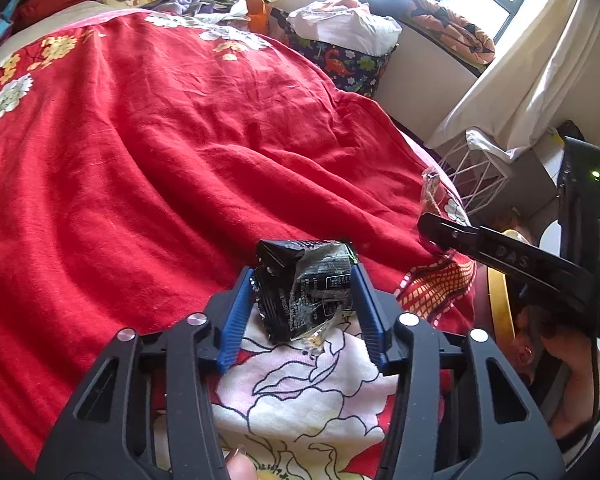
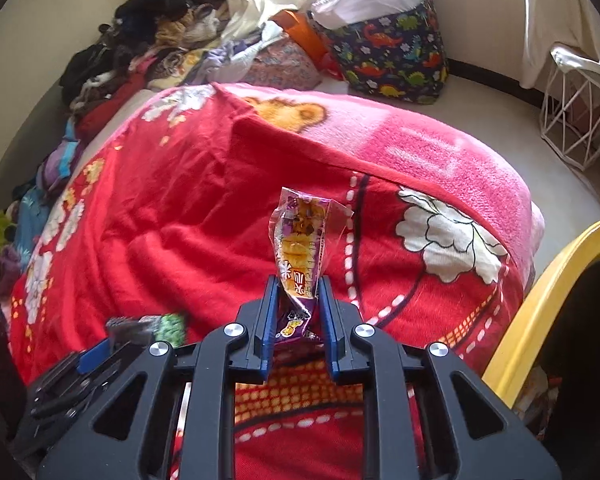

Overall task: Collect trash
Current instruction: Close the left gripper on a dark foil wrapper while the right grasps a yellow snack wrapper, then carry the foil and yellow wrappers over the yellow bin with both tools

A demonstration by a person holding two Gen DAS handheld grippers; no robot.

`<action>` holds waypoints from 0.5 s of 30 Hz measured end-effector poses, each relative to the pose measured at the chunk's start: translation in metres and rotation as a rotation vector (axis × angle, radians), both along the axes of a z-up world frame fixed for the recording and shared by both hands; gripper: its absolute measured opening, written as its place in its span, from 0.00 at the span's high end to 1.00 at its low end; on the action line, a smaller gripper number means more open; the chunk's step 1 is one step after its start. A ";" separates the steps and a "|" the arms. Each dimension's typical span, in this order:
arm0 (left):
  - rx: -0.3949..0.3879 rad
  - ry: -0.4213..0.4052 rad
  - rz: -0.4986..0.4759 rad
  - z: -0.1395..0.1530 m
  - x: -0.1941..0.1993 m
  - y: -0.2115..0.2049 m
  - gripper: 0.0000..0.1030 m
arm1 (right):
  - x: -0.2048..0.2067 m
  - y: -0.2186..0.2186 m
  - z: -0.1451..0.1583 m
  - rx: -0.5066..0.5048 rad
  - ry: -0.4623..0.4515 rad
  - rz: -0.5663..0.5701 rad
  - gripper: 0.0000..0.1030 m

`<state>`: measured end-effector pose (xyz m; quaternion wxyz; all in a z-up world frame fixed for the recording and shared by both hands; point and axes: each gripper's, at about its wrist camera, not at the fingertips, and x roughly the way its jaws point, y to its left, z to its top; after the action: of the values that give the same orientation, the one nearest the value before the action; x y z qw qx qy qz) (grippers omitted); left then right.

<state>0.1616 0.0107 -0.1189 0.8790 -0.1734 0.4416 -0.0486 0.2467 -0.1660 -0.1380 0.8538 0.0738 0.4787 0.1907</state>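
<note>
A crumpled black wrapper (image 1: 306, 286) lies on the red flowered blanket (image 1: 160, 152), and my left gripper (image 1: 305, 280) is shut on it, blue pads pressing both sides. In the right wrist view my right gripper (image 2: 298, 292) is shut on a purple and yellow snack wrapper (image 2: 302, 248) that stands upright between the pads, above the same red blanket (image 2: 180, 220). The right gripper (image 1: 430, 224) also shows at the right of the left wrist view with that wrapper (image 1: 430, 186) sticking up. The left gripper's blue pad (image 2: 94, 354) and the black wrapper (image 2: 148, 326) appear at lower left in the right wrist view.
A yellow-rimmed bin (image 2: 540, 296) stands at the bed's right side. A white wire basket (image 2: 576, 120) and a dinosaur-print bag (image 2: 392, 56) sit on the floor beyond. Clothes (image 2: 148, 48) are piled at the far end of the bed. A person's hand (image 1: 556, 360) holds the right tool.
</note>
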 end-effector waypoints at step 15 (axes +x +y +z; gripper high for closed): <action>-0.010 -0.056 -0.076 0.028 -0.006 -0.022 0.90 | -0.056 -0.018 0.044 0.061 -0.105 0.030 0.81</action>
<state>0.1556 -0.0114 -0.0913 0.8875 -0.1595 0.4230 -0.0891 0.1902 -0.1839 -0.0940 0.8721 0.0824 0.4283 0.2218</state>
